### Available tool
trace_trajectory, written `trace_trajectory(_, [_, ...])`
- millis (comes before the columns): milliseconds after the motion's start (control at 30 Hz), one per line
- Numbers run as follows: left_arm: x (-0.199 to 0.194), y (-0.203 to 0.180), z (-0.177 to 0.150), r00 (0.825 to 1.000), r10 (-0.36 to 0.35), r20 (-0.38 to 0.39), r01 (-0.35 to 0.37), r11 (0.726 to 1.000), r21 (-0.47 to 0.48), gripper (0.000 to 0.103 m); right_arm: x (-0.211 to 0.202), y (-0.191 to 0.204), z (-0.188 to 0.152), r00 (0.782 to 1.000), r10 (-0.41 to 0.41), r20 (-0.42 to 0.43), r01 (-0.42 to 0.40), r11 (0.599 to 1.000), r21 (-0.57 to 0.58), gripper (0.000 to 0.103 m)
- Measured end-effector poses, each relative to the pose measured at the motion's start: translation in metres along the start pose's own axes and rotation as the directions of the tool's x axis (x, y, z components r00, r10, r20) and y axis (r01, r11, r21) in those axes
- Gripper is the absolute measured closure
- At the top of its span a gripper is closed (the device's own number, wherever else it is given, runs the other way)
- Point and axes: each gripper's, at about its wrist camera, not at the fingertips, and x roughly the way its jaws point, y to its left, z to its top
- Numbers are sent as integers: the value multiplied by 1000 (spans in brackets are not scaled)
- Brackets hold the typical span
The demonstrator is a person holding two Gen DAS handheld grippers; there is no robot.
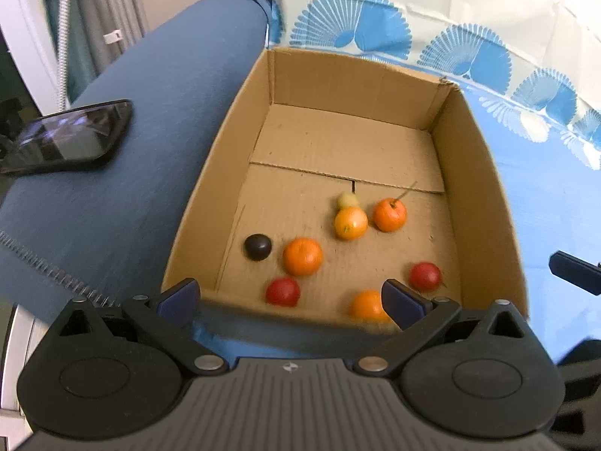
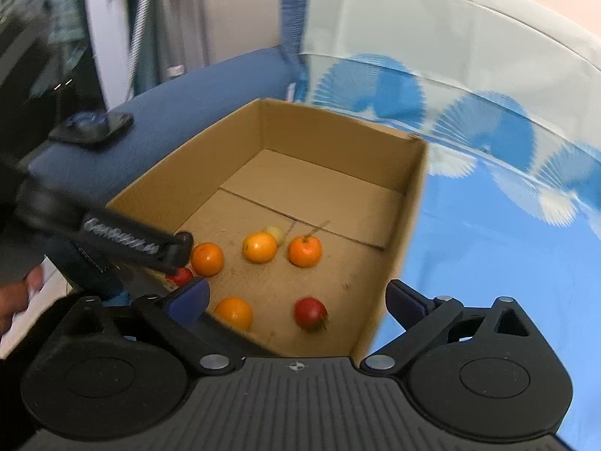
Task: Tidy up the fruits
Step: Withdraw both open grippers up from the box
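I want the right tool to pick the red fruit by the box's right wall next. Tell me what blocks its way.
Nothing visible does. The red fruit lies alone on the floor of the cardboard box, apart from the other fruits. The right tool hangs open above it, one finger over the box, the other outside the right wall.

Brown corrugated cardboard box (image 1: 477,173) looking matt and creased, small fruits (image 1: 302,256) showing smooth skin, blue cushion (image 1: 150,120) showing woven cloth, black phone (image 1: 71,135) shining glossy, gripper housing (image 1: 289,406) appearing ribbed matt plastic
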Motion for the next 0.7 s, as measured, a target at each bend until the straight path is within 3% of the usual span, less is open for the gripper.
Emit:
trace_trajectory(233, [-50,-1,-33,999,-16,45,16,1000,-3,0,-51,1,-19,998,-51,23,48,994,96,1])
trace_trajectory(567, [-95,-11,-65,993,4,119,-8,999,38,0,-107,14,-44,993,-68,96,62,996,64,1])
trace_trajectory(700, [-106,-9,-73,990,23,139,-21,1000,-12,0,-124,16,-46,988,-68,141,61,997,53,1])
